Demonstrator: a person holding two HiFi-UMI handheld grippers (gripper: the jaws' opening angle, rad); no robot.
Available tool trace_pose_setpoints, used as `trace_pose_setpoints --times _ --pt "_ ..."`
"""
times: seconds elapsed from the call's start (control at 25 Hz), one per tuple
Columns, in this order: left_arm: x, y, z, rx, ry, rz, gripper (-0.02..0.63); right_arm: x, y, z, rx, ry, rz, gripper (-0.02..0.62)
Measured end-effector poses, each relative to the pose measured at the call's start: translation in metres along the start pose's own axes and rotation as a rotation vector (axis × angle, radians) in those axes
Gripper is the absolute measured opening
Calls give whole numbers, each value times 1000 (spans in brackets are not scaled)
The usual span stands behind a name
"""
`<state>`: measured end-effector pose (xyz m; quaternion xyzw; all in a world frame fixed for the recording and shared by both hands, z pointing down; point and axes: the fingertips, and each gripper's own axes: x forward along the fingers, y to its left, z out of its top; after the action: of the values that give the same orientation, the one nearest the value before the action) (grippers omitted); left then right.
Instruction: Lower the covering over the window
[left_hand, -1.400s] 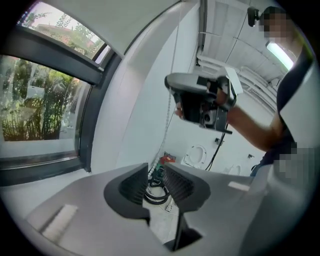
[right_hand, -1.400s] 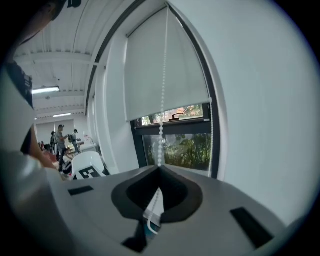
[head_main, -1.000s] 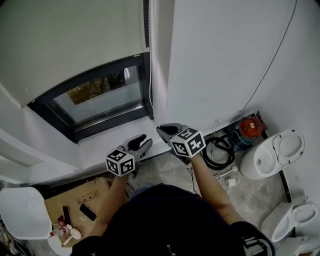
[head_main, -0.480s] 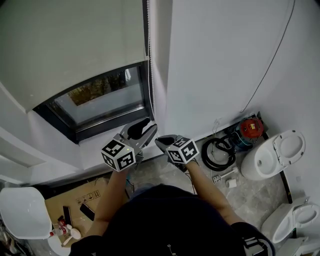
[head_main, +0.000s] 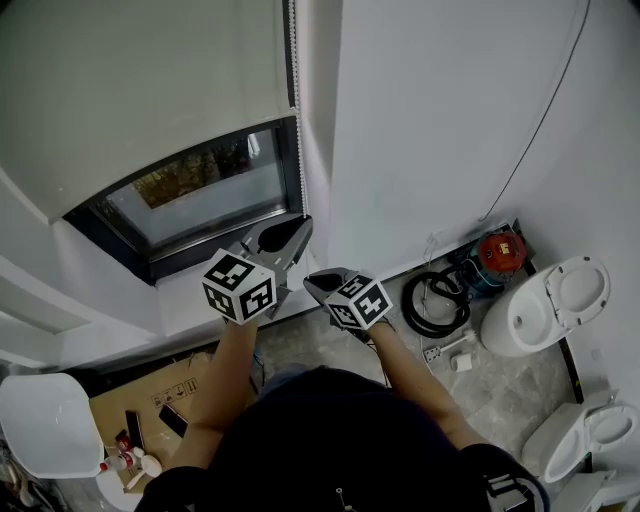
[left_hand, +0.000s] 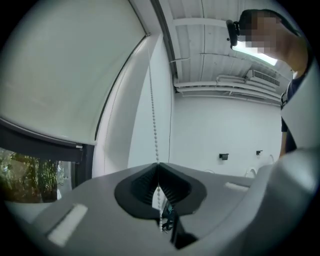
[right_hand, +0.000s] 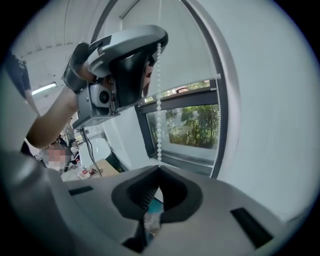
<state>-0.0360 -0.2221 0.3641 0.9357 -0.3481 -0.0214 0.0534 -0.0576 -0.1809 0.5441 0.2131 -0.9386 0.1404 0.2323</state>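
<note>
I have both grippers on the bead chain (left_hand: 152, 115) that hangs down the window's (head_main: 200, 195) right edge, between the dark frame and the white wall. The left gripper (head_main: 298, 228) is the upper one. It sits level in front of the window's lower right corner. Its jaws have just been closing and are now pressed together on the chain, which runs straight into the point where the tips meet and shows again in the hollow behind them. The right gripper (head_main: 308, 283) is just below the left one, under the window's sill line and tilted down. Its jaws are also pinched on the same chain, which drops from the left gripper into its tips. The roller blind (head_main: 130, 90) covers the upper part of the window. Below its bottom edge a strip of glass is bare, with greenery showing through. On the floor well to the right of the window stand a coiled black hose (head_main: 437, 305) and a white toilet (head_main: 545, 305).
</note>
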Motion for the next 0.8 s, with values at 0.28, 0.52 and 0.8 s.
trace_pose_setpoints --times 0.28,0.52,0.8 --pt "-7 4 -35 -21 93 22 11 6 -2 -33 -7 100 -28 12" --pt "-9 12 -74 -63 163 40 11 12 -2 -56 -81 195 -59 14" --pt "-11 15 -122 -102 262 54 11 -7 -15 -33 -47 101 -104 109"
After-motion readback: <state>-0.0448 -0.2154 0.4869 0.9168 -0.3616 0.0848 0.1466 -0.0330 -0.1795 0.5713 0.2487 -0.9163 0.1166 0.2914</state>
